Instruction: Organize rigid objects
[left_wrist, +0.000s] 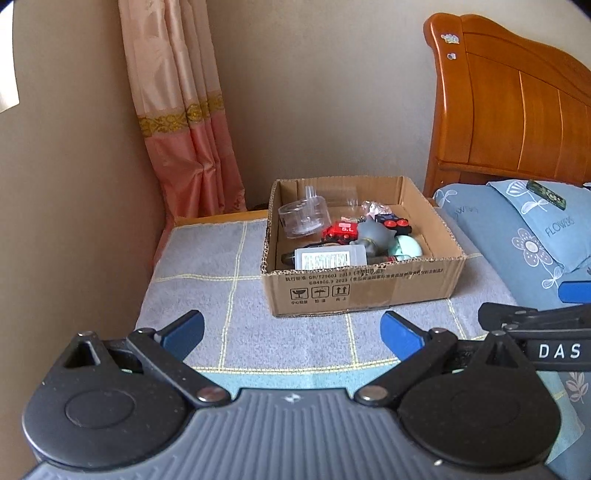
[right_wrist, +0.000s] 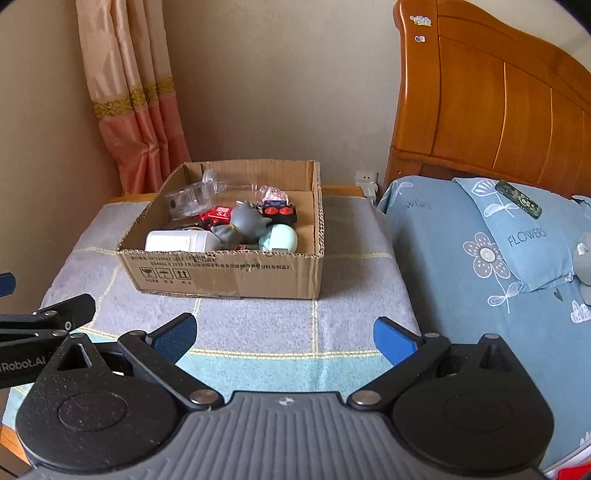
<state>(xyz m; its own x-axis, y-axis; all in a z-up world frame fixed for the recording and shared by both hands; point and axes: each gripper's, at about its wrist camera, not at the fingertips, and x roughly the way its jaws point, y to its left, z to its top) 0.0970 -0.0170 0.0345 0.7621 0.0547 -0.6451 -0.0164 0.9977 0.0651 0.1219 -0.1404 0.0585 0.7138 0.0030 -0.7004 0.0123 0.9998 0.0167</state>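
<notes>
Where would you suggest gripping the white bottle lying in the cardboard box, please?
Judging by its pose, grip the white bottle across its round body, coming down from above. It lies on its side along the cardboard box's near wall, so a frontal approach is blocked.

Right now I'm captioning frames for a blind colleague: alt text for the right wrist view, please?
An open right gripper hovers over a grey checked cloth, facing a cardboard box holding toys, a white bottle and a clear container. A blue-sheeted bed lies right.
</notes>
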